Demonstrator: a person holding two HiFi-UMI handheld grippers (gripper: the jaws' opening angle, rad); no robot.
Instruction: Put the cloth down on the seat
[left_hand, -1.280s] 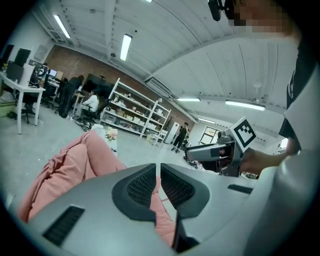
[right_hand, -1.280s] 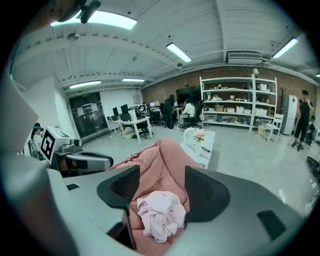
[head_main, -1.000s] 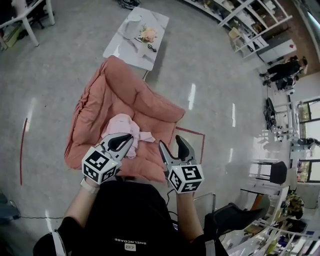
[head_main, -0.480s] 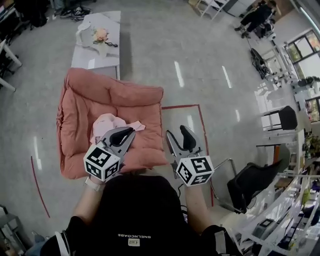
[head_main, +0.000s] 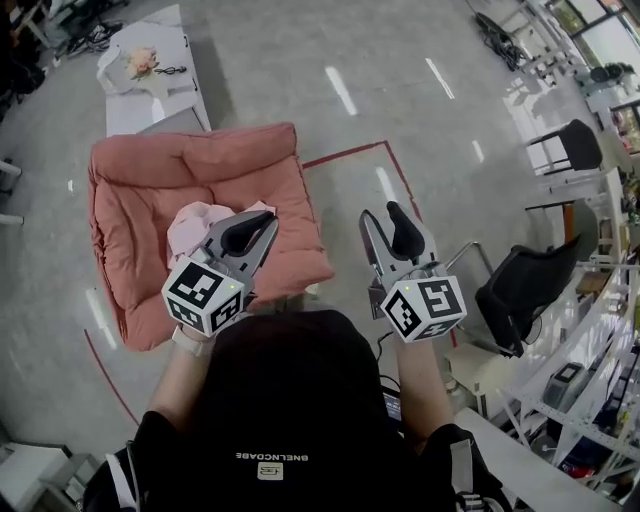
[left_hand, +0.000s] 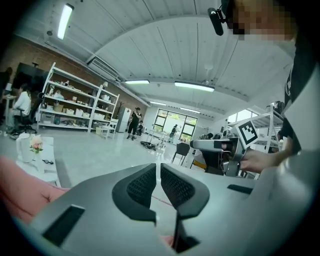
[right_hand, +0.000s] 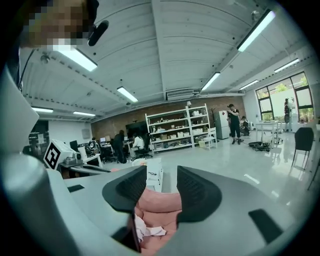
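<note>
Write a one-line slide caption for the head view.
Pink cloth lies crumpled on the salmon cushioned seat, with the left tongs shut and empty above its front.

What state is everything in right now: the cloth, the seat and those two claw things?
cloth: crumpled, lying on the seat.
left hand-held gripper: jaws nearly together, empty.
right hand-held gripper: jaws partly apart, just been closing, nothing between.

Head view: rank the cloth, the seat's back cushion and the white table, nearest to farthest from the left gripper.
1. Cloth, on the seat, just left of the left gripper.
2. Back cushion, behind the cloth.
3. White table, beyond the seat.
</note>
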